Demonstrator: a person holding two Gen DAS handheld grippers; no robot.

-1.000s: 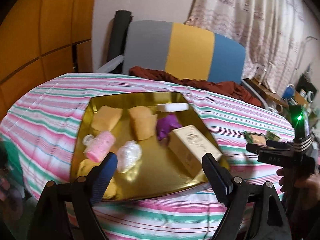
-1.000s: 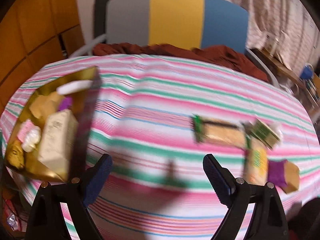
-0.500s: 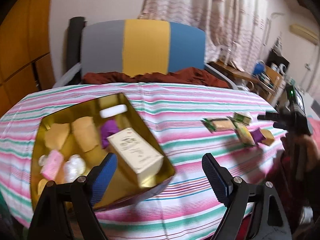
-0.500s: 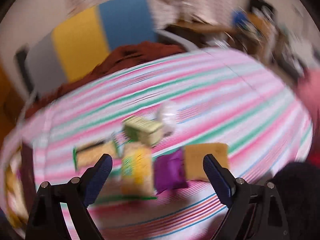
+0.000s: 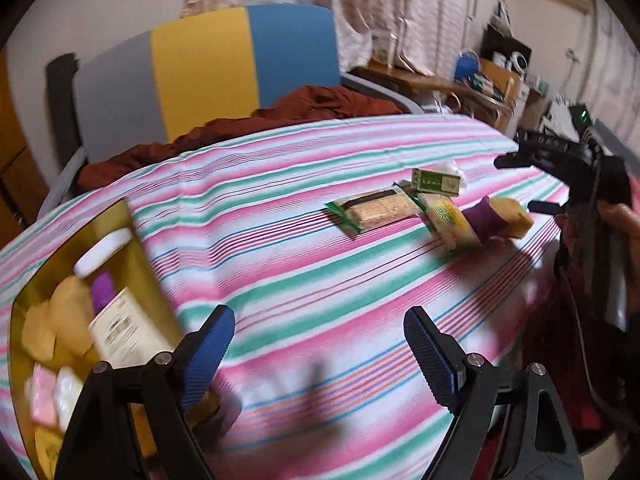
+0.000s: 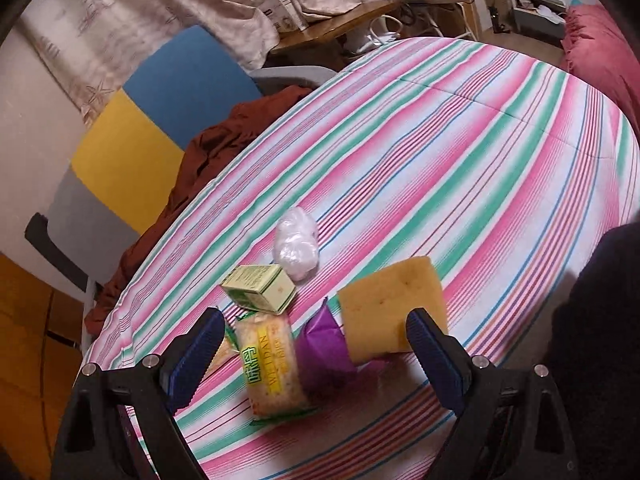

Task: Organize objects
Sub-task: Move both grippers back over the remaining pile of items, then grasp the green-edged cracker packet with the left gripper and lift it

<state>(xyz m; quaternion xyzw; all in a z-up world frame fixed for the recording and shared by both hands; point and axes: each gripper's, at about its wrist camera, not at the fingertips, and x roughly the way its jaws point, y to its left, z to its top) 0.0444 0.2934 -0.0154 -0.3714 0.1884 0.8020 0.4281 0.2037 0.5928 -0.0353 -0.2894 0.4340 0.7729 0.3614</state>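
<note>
A gold tray (image 5: 132,236) at the left of the striped table holds sponges, a cream box (image 5: 124,336), a purple item and wrapped packets. Loose items lie at the right: a cracker pack (image 5: 376,210), a green box (image 5: 436,181) (image 6: 260,288), a yellow snack pack (image 5: 450,222) (image 6: 272,368), a purple packet (image 6: 324,344), a yellow sponge (image 6: 390,308) and a clear bag (image 6: 298,246). My left gripper (image 5: 320,356) is open and empty between tray and items. My right gripper (image 6: 316,360) is open, its fingers on either side of the snack pack, purple packet and sponge; it shows in the left view (image 5: 560,168).
A grey, yellow and blue chair (image 5: 200,68) with a brown cloth (image 5: 312,100) stands behind the table. Curtains and a cluttered desk (image 5: 480,80) are at the back right. A red cushion (image 6: 600,48) lies beyond the table's right edge.
Both views swung right, away from the tray toward the loose items. My right gripper came close over the snack pack, purple packet and sponge.
</note>
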